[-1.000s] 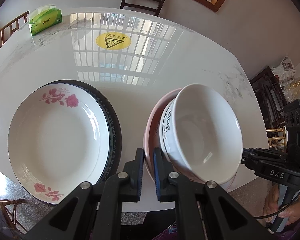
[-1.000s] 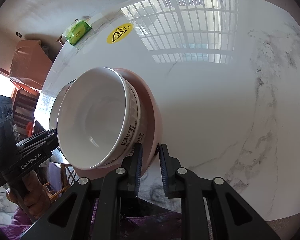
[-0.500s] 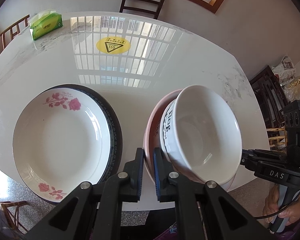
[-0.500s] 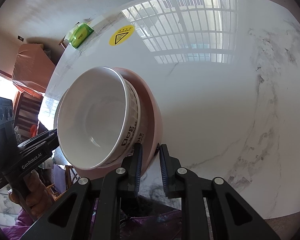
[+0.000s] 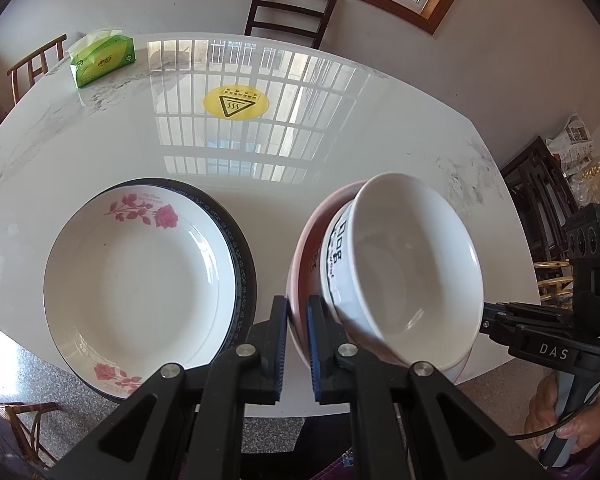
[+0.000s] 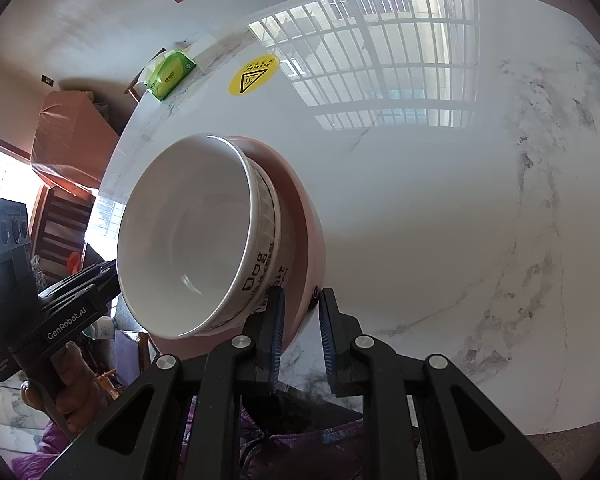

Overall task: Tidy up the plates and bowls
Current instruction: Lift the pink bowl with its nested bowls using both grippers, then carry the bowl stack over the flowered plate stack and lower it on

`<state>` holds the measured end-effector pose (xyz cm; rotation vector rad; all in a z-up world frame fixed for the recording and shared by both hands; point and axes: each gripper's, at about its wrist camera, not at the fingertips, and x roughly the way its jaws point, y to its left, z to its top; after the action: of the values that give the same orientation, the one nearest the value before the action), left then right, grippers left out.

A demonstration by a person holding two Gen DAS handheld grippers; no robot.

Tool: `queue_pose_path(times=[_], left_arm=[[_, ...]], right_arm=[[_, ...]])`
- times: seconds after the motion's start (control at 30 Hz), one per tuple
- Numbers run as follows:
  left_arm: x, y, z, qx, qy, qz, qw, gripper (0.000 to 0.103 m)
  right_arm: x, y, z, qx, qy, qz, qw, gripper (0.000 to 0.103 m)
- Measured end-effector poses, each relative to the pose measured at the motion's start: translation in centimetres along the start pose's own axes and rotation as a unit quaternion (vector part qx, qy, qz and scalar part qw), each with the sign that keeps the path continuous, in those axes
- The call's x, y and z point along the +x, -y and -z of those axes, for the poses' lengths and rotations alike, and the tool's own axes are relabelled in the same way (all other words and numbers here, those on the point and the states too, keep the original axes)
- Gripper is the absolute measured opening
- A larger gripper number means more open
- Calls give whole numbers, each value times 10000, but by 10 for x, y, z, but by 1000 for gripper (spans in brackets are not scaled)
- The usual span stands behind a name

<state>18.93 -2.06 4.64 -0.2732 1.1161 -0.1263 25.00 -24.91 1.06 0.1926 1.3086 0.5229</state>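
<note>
Both grippers are working one stack here. The left gripper [image 5: 297,330] is pinching the left rim of the pink bowl [image 5: 305,252], its jaws clamped on that thin edge with only the rim's thickness between the blue pads. On the far side, the right gripper [image 6: 300,322] is gripping the opposite rim of the same pink bowl [image 6: 306,220], jaws closed onto the wall there.

Sitting nested inside the pink one is the white bowl [image 5: 416,280], with black lettering on its outer wall, and the whole pair is tilting, its mouth turned toward the left side in the right wrist view. The stack is hanging over the near edge of the marble surface [image 5: 340,152]; whether its base is touching the surface, I cannot tell.

Just left of the bowls, the rose plate [image 5: 140,280] is lying flat inside a dark-rimmed plate [image 5: 247,272], both resting on the surface near its front edge.

Farther back, a yellow warning sticker [image 5: 235,103] is showing at the middle, and a green tissue pack [image 5: 102,62] is standing near the far left edge.
</note>
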Motion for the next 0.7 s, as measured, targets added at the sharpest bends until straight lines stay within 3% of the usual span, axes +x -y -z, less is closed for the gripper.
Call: queue_pose_path(times=[0.7], left_arm=[[-35,-28,-5,-266,338,-198,9989,9]], right_arm=[[3,-36,-10,-271,10,-190,9995,18]])
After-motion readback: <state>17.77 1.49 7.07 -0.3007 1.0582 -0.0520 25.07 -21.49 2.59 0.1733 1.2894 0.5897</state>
